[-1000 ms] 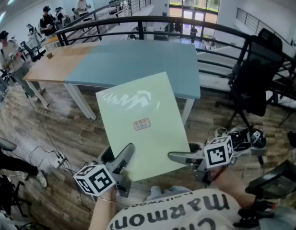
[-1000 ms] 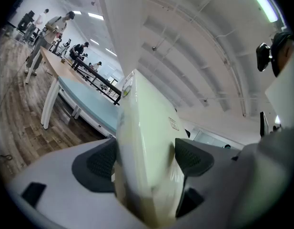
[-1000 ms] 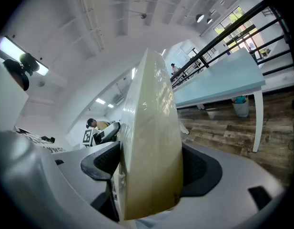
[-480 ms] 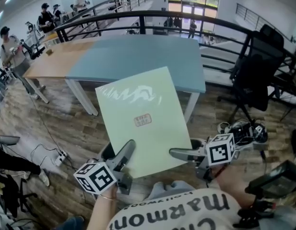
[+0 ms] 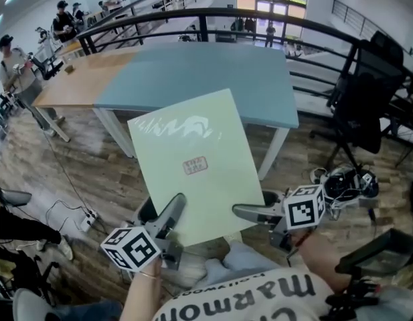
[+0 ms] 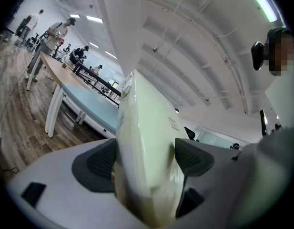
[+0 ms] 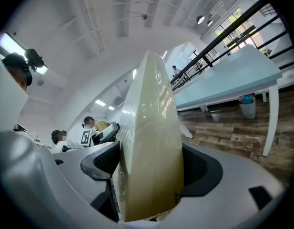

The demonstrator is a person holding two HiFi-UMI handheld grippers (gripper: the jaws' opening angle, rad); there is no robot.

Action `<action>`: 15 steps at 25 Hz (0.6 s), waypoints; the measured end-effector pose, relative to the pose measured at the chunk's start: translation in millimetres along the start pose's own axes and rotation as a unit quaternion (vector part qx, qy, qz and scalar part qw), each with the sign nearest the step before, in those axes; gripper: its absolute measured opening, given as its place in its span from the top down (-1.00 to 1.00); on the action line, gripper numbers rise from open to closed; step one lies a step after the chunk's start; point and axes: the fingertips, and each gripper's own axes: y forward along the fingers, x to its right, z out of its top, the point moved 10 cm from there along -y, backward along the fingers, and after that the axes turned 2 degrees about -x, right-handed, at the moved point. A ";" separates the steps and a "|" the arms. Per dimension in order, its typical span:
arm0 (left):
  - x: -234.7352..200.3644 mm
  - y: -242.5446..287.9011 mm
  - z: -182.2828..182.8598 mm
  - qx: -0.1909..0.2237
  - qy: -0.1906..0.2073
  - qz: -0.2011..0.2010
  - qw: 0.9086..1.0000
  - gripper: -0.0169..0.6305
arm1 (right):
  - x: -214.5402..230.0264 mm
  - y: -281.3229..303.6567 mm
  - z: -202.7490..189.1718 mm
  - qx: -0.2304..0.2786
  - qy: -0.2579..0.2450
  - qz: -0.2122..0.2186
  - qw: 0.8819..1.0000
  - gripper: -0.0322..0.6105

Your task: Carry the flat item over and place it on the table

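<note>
Pale-green flat item (image 5: 193, 159) is pinched at its near edge by left gripper (image 5: 169, 217) and right gripper (image 5: 249, 213); I'd hold it level, clear the table (image 5: 206, 72) edge, then lower.

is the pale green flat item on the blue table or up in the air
Up in the air: the left gripper and right gripper clamp the flat item by its near edge; the table lies ahead.

Right gripper (image 7: 151, 175) — jaws clamped on the flat item (image 7: 149, 142), held edge-on. Blue-topped table (image 7: 223, 82) stands beyond — over wood floor (image 7: 232, 132).
</note>
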 end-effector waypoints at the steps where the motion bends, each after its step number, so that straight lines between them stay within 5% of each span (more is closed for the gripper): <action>1: -8.5 -2.3 7.3 0.005 0.001 0.000 1.000 -0.23 | -2.5 11.0 5.0 0.000 -0.005 0.000 1.000 -0.25; 15: -66.4 101.7 66.6 0.018 -0.015 0.009 1.000 -0.23 | 75.6 68.8 111.8 -0.018 -0.013 0.000 1.000 -0.26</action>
